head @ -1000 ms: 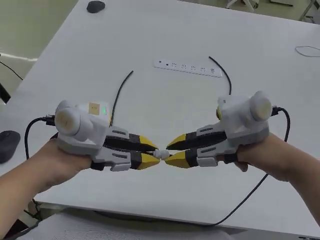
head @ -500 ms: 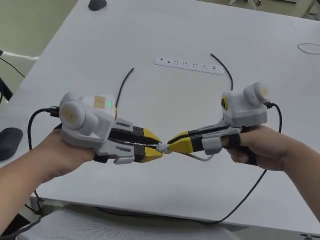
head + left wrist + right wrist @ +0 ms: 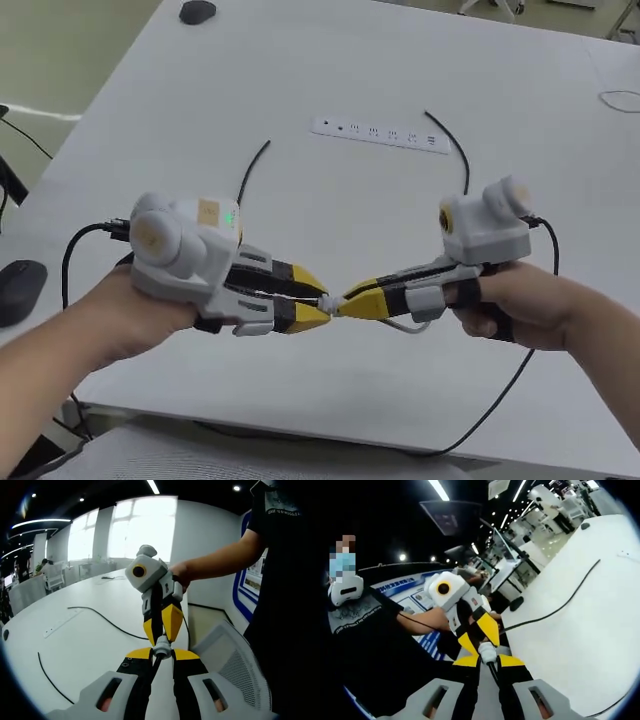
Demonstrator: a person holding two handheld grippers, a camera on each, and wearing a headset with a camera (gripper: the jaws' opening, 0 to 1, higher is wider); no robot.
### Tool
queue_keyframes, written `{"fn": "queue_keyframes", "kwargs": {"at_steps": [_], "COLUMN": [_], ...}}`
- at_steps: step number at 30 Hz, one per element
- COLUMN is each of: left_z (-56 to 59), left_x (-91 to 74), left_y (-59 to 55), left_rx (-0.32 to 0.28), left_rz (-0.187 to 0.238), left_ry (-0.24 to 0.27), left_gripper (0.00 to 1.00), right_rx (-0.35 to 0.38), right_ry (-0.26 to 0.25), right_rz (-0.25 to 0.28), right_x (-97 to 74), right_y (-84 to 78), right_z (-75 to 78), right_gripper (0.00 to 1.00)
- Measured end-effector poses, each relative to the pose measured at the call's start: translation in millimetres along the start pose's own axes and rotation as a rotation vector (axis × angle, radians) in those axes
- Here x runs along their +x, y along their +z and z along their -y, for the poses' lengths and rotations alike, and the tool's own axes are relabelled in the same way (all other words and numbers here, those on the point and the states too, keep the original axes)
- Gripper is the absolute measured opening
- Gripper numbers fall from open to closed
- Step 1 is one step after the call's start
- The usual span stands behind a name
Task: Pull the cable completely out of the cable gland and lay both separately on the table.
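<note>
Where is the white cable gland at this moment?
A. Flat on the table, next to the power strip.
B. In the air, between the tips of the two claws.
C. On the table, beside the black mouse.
B: the cable gland is gripped above the table where the left claw and the right claw meet.

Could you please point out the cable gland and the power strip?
cable gland (image 3: 162, 645): left gripper view, its white round body.
power strip (image 3: 380, 135): head view, middle of its top face.
</note>
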State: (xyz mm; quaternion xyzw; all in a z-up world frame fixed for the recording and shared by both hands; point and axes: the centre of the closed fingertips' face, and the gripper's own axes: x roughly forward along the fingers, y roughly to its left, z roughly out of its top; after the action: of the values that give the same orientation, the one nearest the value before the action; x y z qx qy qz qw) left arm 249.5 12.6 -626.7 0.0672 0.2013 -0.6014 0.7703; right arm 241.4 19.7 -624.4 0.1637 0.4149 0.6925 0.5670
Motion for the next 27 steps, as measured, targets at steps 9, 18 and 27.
{"fn": "queue_keyframes", "kwargs": {"at_steps": [9, 18, 27], "left_z": [-0.2, 2.9, 6.9], "left_x": [3.1, 3.0, 7.0], "left_y": [-6.4, -13.3, -19.4], "left_rx": [-0.049, -0.134, -0.188], "left_rz": [-0.003, 0.004, 0.001], "left_ry": [0.000, -0.024, -0.040], "left_gripper": [0.14, 0.14, 0.15], "right_rx": [-0.251, -0.684, -0.981], "right_ry": [-0.077, -0.221, -0.378], "right_rz": [-0.067, -0.186, -0.320], "right_x": [0.6, 5.9, 7.4], "right_y": [-5.0, -13.3, -23.5], "right_z": [2.1, 3.7, 11.3], "right_gripper": [0.07, 0.07, 0.07]}}
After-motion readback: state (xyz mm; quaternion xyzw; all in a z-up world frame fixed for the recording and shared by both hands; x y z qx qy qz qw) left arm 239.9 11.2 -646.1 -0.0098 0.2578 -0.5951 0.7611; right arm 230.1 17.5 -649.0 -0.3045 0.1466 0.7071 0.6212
